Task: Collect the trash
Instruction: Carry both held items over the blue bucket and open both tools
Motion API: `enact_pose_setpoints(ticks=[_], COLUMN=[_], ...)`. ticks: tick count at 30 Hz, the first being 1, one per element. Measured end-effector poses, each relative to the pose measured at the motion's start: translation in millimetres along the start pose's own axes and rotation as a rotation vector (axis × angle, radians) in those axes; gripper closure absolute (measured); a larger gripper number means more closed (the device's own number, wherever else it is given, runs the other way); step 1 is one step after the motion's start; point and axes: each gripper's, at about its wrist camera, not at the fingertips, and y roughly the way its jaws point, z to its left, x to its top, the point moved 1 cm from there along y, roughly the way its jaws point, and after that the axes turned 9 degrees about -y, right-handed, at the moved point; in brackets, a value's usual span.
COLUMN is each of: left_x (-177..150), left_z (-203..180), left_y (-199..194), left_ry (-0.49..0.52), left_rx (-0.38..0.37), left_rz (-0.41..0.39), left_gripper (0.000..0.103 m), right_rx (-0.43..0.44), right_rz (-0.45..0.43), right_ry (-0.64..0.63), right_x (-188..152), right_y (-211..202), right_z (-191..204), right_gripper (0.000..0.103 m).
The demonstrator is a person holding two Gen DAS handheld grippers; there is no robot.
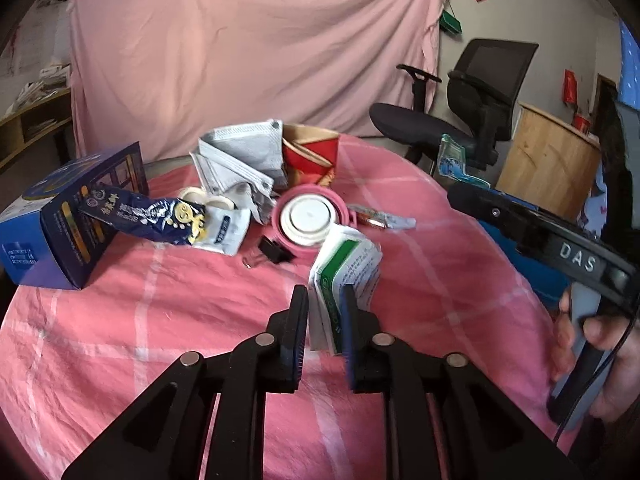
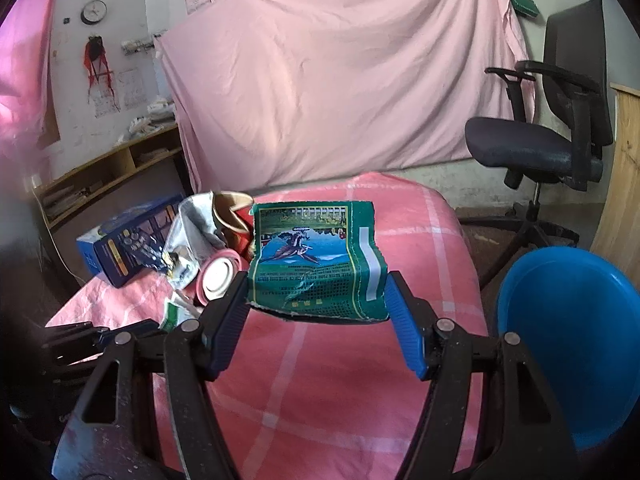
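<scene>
My left gripper (image 1: 323, 312) is shut on a white and green paper packet (image 1: 352, 264), which stands up between its pads just above the pink checked tablecloth (image 1: 160, 320). Behind it lies a heap of trash: a pink-rimmed round lid (image 1: 308, 220), a red paper cup (image 1: 312, 160), a grey face mask (image 1: 240, 160), a blue snack bag (image 1: 152, 216), a blue box (image 1: 60, 220) and a black binder clip (image 1: 274, 250). My right gripper (image 2: 316, 312) holds a torn green wrapper (image 2: 316, 264) stretched across its wide jaws, above the table's right half.
A blue bin (image 2: 572, 340) stands beside the table at the lower right. A black office chair (image 2: 552, 132) is behind it, and a pink sheet hangs on the back wall. A person's hand (image 1: 592, 344) grips the right tool's handle.
</scene>
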Motion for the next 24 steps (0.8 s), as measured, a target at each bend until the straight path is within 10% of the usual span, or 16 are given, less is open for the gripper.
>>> enact_pose_setpoints(ticks=[10, 24], left_x=[-6.8, -4.4], left_z=[-10.4, -18.9], left_y=[25.2, 16.5], left_ry=[-0.003, 0.040], left_rx=[-0.013, 0.026], left_rz=[0.120, 0.016], left_gripper=[0.050, 0.060], right_rx=[0.006, 0.029], right_rz=[0.232, 0.143], right_ry=[-0.024, 0.046], right_x=[-25.2, -22.6], right_y=[16.0, -0.8], right_z=[-10.7, -21.2], right_gripper=[0.012, 0.012])
